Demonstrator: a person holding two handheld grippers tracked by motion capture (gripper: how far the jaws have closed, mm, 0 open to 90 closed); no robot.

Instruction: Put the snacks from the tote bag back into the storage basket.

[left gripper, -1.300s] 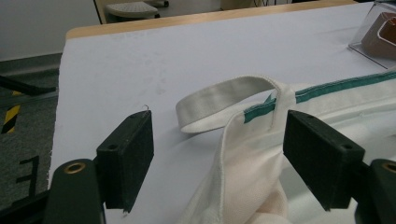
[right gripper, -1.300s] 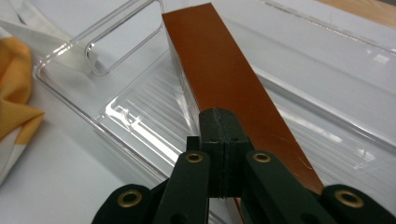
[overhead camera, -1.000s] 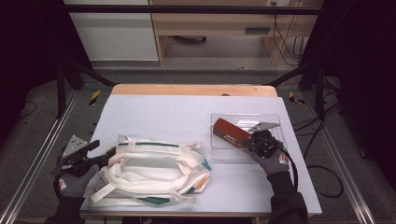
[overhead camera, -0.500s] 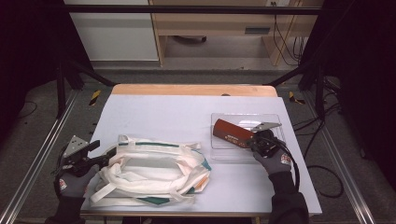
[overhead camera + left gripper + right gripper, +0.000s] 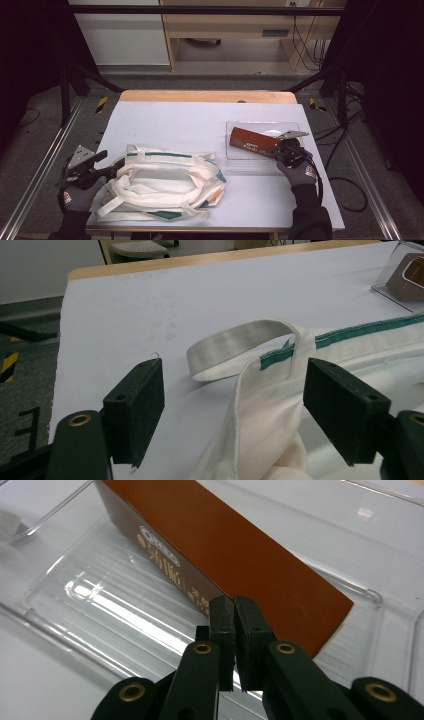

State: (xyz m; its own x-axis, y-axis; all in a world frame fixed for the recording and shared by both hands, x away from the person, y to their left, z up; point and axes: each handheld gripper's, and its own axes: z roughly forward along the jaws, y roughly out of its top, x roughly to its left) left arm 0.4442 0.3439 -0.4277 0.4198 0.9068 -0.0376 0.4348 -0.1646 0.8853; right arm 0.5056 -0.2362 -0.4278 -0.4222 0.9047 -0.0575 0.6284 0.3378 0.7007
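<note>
The brown box (image 5: 254, 142) lay slanted in the clear plastic tray (image 5: 235, 162) at the right centre of the high view, one long edge riding up on the tray's side so that its top face tilted. In the right gripper view the box (image 5: 235, 555) ran from the upper left down to the right, and we read the tilt as the reason our right tool (image 5: 235, 611) sat at its lower long edge rather than above it: that edge was the part that stood free of the tray (image 5: 90, 595). The pads were pressed together almost flat, with at most a sliver between them, and nothing of the box lay inside; they seemed to touch the edge or sit just before it, which we could not settle. We judged the box not yet gripped.

Lower left in the high view the white cloth bag (image 5: 165, 182) lay crumpled on the table (image 5: 175, 117), well apart from the tray. Our left tool (image 5: 111, 166) waited at its left end, released and wide. In the left gripper view the bag's handle loop (image 5: 235, 345) and green-trimmed rim (image 5: 350, 332) rose between the spread pads (image 5: 142, 400), which touched neither; we took this as a stance ready to pinch the mouth open for the box.
</note>
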